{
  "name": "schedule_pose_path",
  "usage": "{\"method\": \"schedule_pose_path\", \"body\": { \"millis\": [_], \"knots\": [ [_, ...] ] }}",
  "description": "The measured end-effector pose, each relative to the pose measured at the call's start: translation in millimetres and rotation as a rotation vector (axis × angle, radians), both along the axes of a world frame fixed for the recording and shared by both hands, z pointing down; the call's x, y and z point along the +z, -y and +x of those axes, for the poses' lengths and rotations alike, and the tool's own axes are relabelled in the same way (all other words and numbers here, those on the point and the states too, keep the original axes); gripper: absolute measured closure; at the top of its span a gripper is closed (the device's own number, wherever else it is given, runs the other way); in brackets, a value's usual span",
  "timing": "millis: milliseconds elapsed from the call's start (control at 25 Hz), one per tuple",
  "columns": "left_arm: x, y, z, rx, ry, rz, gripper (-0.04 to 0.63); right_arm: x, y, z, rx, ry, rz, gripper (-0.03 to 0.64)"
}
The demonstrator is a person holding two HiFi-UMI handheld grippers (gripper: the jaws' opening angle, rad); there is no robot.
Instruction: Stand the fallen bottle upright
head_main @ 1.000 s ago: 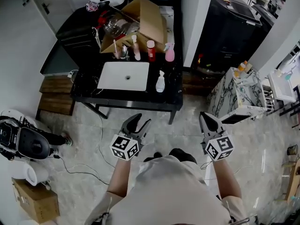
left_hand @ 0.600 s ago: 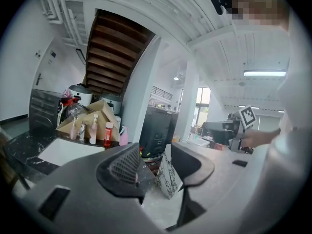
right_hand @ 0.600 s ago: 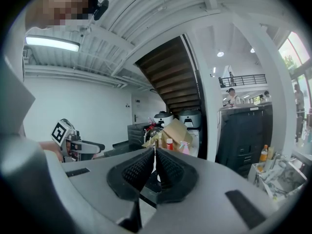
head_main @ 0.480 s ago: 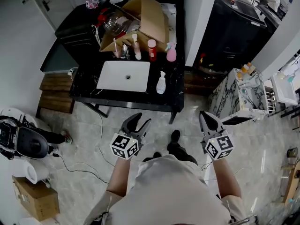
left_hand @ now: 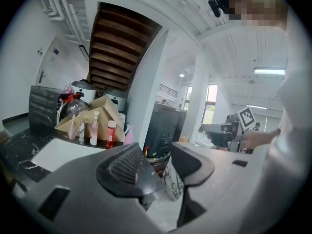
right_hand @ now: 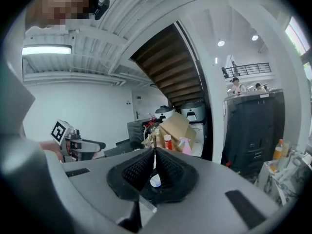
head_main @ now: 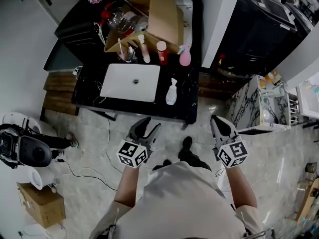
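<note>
A small white spray bottle [head_main: 171,91] seems to lie on its side on the black table [head_main: 89,97], just right of the white sink basin [head_main: 130,81]. Behind it stand a pink tube [head_main: 143,49], a red bottle [head_main: 160,53] and a pink spray bottle [head_main: 185,56]. Both grippers hang over the floor in front of the table, well short of it. My left gripper [head_main: 151,125] [left_hand: 163,167] is open with nothing between its jaws. My right gripper [head_main: 216,119] [right_hand: 155,152] is shut and empty. Neither gripper view shows the white bottle clearly.
An open cardboard box [head_main: 159,14] with clutter stands at the table's back. A marble-patterned cabinet [head_main: 251,106] is to the right and a dark appliance [head_main: 254,24] behind it. Cables [head_main: 107,143] run across the floor; a black-and-white machine [head_main: 25,151] and a carton [head_main: 40,203] sit at left.
The person has stepped forward, one foot now ahead. The table has come nearer in the head view, and both grippers have advanced toward it with their jaws unchanged.
</note>
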State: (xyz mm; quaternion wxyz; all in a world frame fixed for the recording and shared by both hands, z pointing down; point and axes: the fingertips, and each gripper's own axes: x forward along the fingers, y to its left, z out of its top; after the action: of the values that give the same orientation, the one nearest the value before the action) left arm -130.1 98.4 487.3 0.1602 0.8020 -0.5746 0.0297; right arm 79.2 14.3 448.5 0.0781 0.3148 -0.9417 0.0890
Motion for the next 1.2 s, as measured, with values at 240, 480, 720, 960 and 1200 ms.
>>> {"method": "schedule_pose_path", "body": {
  "millis": [240,480,720,960,1200],
  "knots": [
    [13,46,1,-0.001,-0.001,-0.036,0.382,15,57,-10,-0.025,-0.006,-0.041,0.583],
    [19,90,-2,-0.031,0.021,-0.064,0.382,28,104,-24,-0.085,-0.003,-0.073,0.583],
    [25,127,7,-0.059,0.061,-0.088,0.382,37,149,-26,-0.127,0.009,-0.092,0.583],
    [26,161,16,-0.092,0.057,-0.107,0.38,45,190,-23,-0.171,0.016,-0.114,0.583],
    [32,183,24,-0.115,0.068,-0.13,0.373,54,211,-25,-0.213,0.028,-0.133,0.583]
  ]
}}
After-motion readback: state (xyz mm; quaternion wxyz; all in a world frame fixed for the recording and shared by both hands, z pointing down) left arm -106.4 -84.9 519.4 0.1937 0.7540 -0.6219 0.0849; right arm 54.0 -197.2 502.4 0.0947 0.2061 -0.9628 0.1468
